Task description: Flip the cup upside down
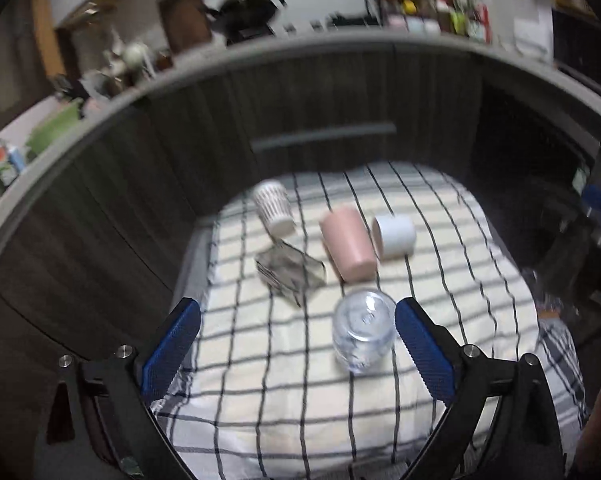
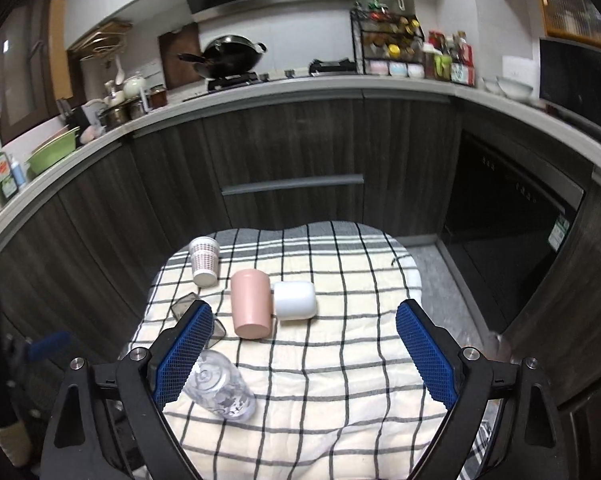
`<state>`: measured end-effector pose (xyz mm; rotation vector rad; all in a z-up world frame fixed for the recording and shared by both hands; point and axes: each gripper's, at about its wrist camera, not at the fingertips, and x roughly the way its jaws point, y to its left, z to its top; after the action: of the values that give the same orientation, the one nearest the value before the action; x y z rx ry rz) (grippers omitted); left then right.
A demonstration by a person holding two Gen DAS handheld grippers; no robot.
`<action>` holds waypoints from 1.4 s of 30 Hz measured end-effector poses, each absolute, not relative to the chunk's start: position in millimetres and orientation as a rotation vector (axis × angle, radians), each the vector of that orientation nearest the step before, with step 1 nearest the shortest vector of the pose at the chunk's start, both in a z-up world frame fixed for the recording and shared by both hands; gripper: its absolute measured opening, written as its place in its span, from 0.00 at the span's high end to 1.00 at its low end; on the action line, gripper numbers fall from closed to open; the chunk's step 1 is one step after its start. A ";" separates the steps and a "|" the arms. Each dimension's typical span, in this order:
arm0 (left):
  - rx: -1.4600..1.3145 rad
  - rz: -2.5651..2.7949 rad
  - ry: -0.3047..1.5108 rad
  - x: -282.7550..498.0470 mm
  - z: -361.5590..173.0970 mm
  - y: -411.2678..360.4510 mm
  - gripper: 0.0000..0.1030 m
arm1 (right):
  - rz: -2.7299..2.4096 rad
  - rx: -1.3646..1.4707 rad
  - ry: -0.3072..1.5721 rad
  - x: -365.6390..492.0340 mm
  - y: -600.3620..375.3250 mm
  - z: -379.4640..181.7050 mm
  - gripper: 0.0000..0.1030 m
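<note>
Several cups stand upside down on a checked cloth [image 1: 460,264] [image 2: 360,344]. A clear glass cup [image 1: 363,330] [image 2: 220,390] is nearest. Behind it are a pink cup [image 1: 347,243] [image 2: 250,303], a white cup [image 1: 394,236] [image 2: 294,300], a patterned white cup [image 1: 273,208] [image 2: 204,260] and a dark clear square cup [image 1: 288,272] [image 2: 184,306]. My left gripper [image 1: 298,340] is open above the cloth, its right finger beside the glass cup. My right gripper [image 2: 304,352] is open and empty, the glass cup by its left finger.
Dark wood kitchen cabinets [image 2: 292,160] with a grey counter curve behind the cloth-covered table. A wok [image 2: 230,56], a spice rack [image 2: 388,44] and dishes sit on the counter. A black oven [image 2: 508,232] is at the right.
</note>
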<state>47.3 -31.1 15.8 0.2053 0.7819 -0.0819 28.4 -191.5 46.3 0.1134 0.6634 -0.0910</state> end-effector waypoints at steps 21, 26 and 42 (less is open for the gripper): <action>0.061 0.075 0.578 -7.5 46.5 18.6 0.00 | -0.076 0.007 0.509 -15.0 -154.5 73.2 0.02; 0.062 0.075 0.560 -11.1 51.5 17.9 0.00 | -0.082 0.014 0.494 -19.0 -155.6 76.6 0.02; 0.067 0.058 0.568 -13.6 51.7 14.1 0.00 | -0.085 0.020 0.506 -20.3 -159.5 75.2 0.02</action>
<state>-13.6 14.1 51.7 0.0669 0.5675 0.0583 -20.3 -159.5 75.2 0.0197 0.5056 -0.0854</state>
